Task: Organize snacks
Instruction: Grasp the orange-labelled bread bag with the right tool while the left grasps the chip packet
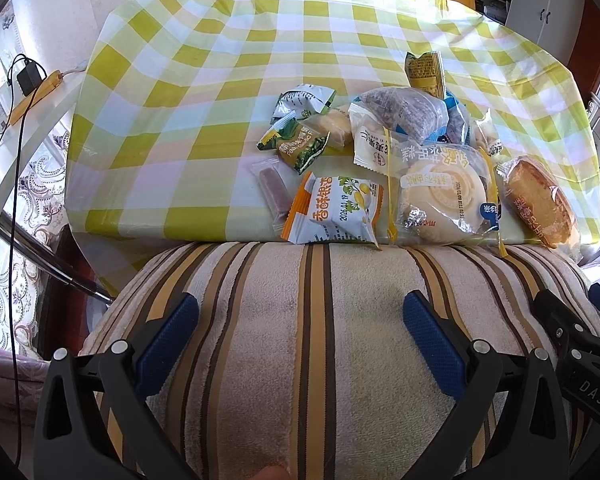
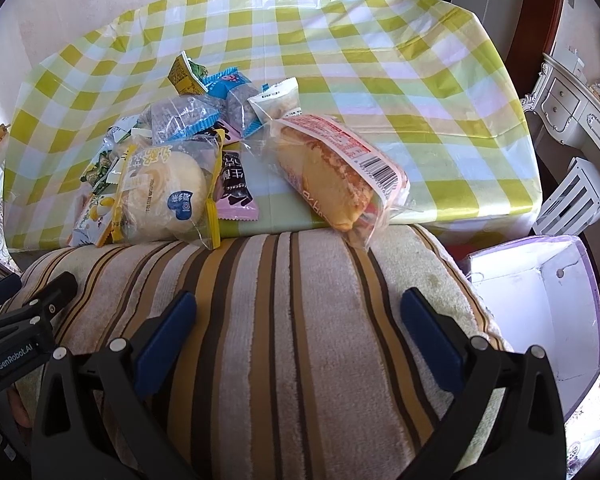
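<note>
A pile of wrapped snacks (image 1: 400, 148) lies near the front edge of the yellow-checked table (image 1: 220, 60). It includes an orange-white packet (image 1: 332, 210), a round pale cake in clear wrap (image 1: 444, 196), a brown cake (image 1: 540, 204) and a small pink bar (image 1: 274, 192). In the right wrist view the pile (image 2: 188, 136) sits left, with the round cake (image 2: 164, 196), a pink packet (image 2: 236, 188) and a long sponge cake (image 2: 336, 172). My left gripper (image 1: 300, 316) is open and empty above a striped cushion (image 1: 300, 340). My right gripper (image 2: 298, 314) is open and empty above the same cushion (image 2: 280, 320).
A white open box (image 2: 540, 304) stands to the right of the cushion. A power strip with a black adapter (image 1: 30, 80) and cable lie left of the table. A white cabinet (image 2: 572, 108) and a small white rack (image 2: 576, 200) stand at the right.
</note>
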Demonstrator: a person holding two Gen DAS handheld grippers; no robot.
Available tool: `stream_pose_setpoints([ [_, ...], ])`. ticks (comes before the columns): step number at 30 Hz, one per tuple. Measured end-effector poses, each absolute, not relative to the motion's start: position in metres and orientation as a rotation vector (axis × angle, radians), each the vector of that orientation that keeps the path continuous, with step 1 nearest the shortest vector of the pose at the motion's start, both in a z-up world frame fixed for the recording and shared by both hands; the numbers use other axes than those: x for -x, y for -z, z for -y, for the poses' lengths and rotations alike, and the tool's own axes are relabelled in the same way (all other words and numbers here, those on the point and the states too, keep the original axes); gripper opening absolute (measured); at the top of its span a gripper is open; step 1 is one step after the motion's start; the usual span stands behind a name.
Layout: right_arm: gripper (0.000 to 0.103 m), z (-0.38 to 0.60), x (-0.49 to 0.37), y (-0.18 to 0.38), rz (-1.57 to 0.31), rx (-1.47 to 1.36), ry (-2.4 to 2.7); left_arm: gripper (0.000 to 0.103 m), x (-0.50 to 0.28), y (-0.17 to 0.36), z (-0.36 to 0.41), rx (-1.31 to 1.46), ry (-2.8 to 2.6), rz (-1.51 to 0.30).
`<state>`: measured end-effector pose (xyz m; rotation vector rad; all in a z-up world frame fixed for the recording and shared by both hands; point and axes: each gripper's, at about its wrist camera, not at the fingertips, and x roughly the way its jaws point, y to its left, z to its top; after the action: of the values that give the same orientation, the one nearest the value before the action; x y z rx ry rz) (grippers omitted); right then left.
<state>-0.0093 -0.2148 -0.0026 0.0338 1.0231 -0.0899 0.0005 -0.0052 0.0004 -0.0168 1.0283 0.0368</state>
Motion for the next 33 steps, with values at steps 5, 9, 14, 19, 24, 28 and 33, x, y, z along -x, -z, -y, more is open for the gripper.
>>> stream_pose_setpoints([
  [5,0.102,0.219,0.001,0.002,-1.062,-0.055,0.061,0.099,-0.001,-0.014,0.012,-0.048,-0.049,-0.97],
  [9,0.102,0.222,-0.011,-0.003,-1.068,-0.085,0.045,0.098,-0.013,-0.025,0.004,0.012,-0.022,-0.93],
  [14,0.102,0.225,-0.033,-0.011,-1.035,-0.085,0.024,0.093,-0.036,-0.02,-0.001,0.076,0.03,-0.971],
  [19,0.102,0.239,-0.06,-0.009,-1.05,-0.093,0.011,0.072,-0.064,-0.002,0.005,0.098,0.095,-1.073],
  [24,0.102,0.242,-0.08,-0.002,-1.082,-0.018,0.017,0.071,-0.08,0.012,0.008,0.123,0.124,-1.139],
  [28,0.102,0.242,-0.091,0.004,-1.1,0.043,0.028,0.063,-0.088,0.016,0.013,0.109,0.129,-1.151],
  [33,0.102,0.24,-0.103,0.014,-1.124,0.087,0.032,0.054,-0.094,0.017,0.018,0.089,0.14,-1.155],
])
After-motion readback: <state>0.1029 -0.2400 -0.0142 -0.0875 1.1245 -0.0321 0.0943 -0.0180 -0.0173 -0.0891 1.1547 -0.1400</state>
